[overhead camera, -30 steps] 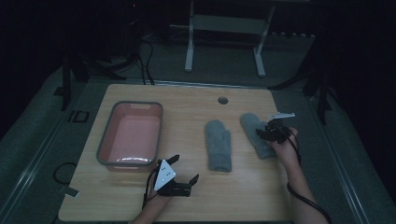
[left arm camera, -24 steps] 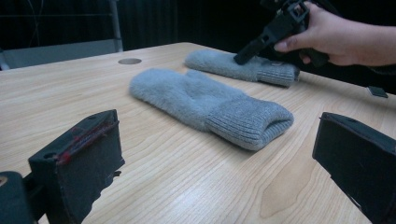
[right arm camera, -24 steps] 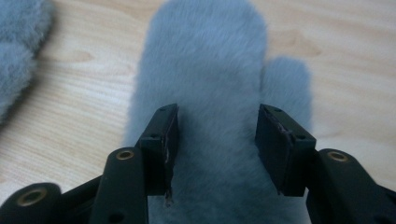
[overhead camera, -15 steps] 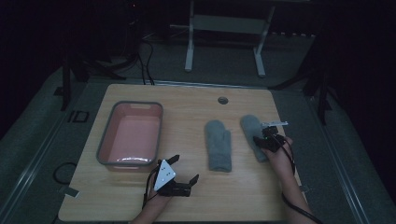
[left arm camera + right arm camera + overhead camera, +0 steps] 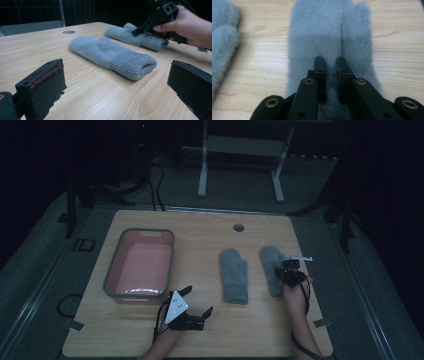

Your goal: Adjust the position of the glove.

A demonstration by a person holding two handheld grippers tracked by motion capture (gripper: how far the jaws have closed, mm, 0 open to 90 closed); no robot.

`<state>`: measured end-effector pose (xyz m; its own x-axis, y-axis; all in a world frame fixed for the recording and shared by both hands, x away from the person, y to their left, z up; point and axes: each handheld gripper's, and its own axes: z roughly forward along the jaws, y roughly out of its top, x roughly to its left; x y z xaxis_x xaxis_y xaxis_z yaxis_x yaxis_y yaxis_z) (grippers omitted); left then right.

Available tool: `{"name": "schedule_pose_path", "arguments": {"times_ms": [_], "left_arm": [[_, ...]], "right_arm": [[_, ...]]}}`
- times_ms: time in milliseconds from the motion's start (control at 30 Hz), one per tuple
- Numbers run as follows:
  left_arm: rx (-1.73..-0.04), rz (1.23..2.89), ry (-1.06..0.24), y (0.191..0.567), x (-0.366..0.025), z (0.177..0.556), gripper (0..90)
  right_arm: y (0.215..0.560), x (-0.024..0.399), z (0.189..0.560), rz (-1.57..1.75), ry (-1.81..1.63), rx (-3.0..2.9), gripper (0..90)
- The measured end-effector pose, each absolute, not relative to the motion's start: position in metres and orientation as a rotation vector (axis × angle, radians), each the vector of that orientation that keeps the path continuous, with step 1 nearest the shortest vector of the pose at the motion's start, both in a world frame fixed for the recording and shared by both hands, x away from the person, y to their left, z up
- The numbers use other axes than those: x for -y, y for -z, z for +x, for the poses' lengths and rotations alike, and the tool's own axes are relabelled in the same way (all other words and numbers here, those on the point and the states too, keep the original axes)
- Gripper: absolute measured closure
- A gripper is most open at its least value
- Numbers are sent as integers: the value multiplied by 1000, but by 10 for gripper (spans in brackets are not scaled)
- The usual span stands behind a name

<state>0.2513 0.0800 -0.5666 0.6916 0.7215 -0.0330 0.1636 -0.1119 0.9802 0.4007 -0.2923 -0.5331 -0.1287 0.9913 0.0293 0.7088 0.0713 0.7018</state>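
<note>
Two grey fleece mittens lie side by side on the wooden table, cuffs toward me: the left mitten [image 5: 234,275] [image 5: 112,53] [image 5: 222,37] and the right mitten [image 5: 269,257] [image 5: 130,35] [image 5: 324,30]. My right gripper [image 5: 281,272] [image 5: 330,62] presses down on the right mitten near its cuff, its jaws drawn close with a ridge of fleece pinched between them. In the left gripper view that right gripper [image 5: 140,28] rests on the mitten, held by a hand. My left gripper [image 5: 197,301] [image 5: 117,75] lies near the front edge, open and holding nothing, aimed at the left mitten's cuff.
A pink tub with a grey rim [image 5: 112,270] stands at the table's left, nothing inside it. A round cable hole [image 5: 238,227] sits near the far edge. Bare wood [image 5: 200,255] separates tub and mittens. A metal stand [image 5: 240,150] is beyond the table.
My right gripper has come slightly nearer and lower onto the right mitten. The left gripper and both mittens have stayed where they were.
</note>
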Motion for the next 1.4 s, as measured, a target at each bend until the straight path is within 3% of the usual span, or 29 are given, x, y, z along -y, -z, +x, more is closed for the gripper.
{"name": "schedule_pose_path", "arguments": {"times_ms": [500,1067,1400], "left_arm": [[-729,1647,-546,567,-80,251,15],[-729,1648,-545,567,-80,251,15],[-725,1646,-535,567,-81,251,15]], "right_arm": [[478,239,385,1709,-908,-1799,823],[470,161,375,1721,-996,-1850,822],[476,141,369,1728,-981,-1875,822]]}}
